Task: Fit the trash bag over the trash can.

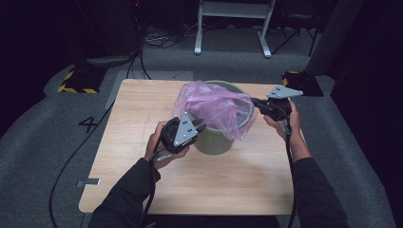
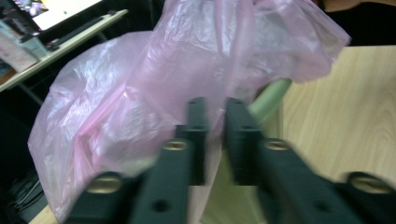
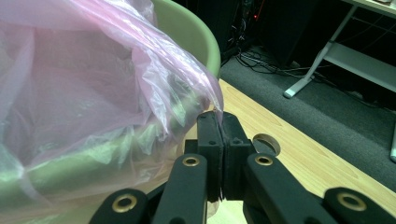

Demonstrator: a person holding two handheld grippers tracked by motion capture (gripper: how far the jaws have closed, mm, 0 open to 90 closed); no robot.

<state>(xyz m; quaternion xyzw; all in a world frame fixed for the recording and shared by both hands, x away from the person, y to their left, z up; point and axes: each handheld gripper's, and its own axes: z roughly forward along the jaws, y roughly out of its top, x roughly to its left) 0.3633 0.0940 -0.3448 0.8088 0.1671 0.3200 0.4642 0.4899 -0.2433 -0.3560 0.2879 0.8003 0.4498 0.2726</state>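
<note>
Pale wooden table (image 1: 142,156): green plastic bin (image 1: 214,142); pink film bag (image 1: 214,107), pinched by right gripper (image 3: 219,128) at 3 o'clock and left gripper (image 2: 215,121) at 8, for lining.

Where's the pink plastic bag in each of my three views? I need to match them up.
High view: pink plastic bag draped over the bin, centre.
Left gripper view: bag ahead of the jaws, centre-left.
Right gripper view: bag at left, edge pinched.
Shared landmark: green bin.

high view: looked down from above the table (image 1: 142,190) | gripper views: looked along black jaws, very close | all saw: pink bag (image 1: 214,107) (image 2: 140,93) (image 3: 70,84)
</note>
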